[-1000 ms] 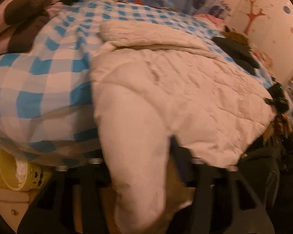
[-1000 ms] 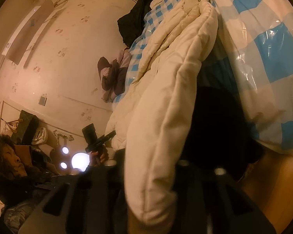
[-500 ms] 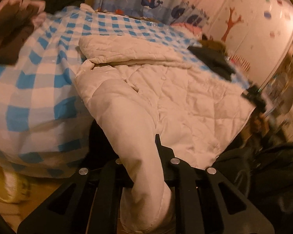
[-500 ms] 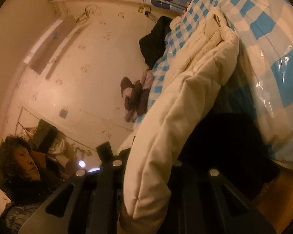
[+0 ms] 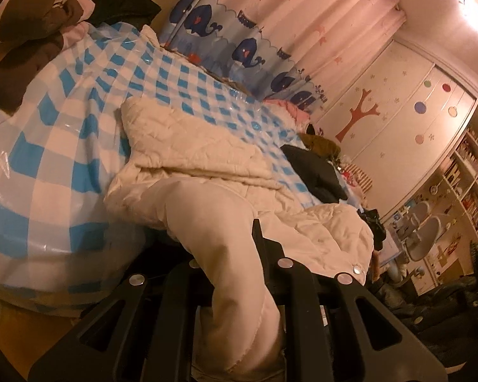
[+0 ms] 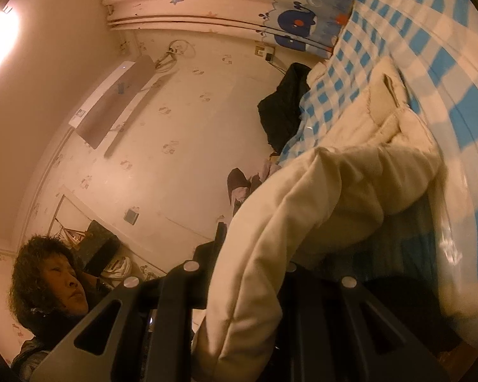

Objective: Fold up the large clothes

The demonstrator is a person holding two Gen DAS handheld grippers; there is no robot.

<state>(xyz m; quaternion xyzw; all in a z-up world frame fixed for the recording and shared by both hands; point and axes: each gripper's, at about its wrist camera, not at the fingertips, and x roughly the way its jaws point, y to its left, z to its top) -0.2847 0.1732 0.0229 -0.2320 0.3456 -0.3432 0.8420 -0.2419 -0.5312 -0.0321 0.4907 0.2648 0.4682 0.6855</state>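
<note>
Hand-held grippers (image 5: 235, 273) (image 6: 255, 273) clamped on cream coat (image 5: 226, 210)

My left fingers clamp a cream padded sleeve at the near edge of the bed.

My left gripper (image 5: 235, 273) has just closed its jaws, and its black fingers (image 5: 261, 245) now pinch a sleeve of the cream quilted coat (image 5: 207, 165), which hangs down between them. The rest of the coat lies spread across the blue-and-white checked bedcover (image 5: 64, 133), one part folded over toward the far side. A brown and pink bundle (image 5: 32, 28) sits at the far left, a dark garment (image 5: 315, 172) lies on the right of the bed, and a whale-print curtain (image 5: 239, 47) hangs beyond it.
</note>
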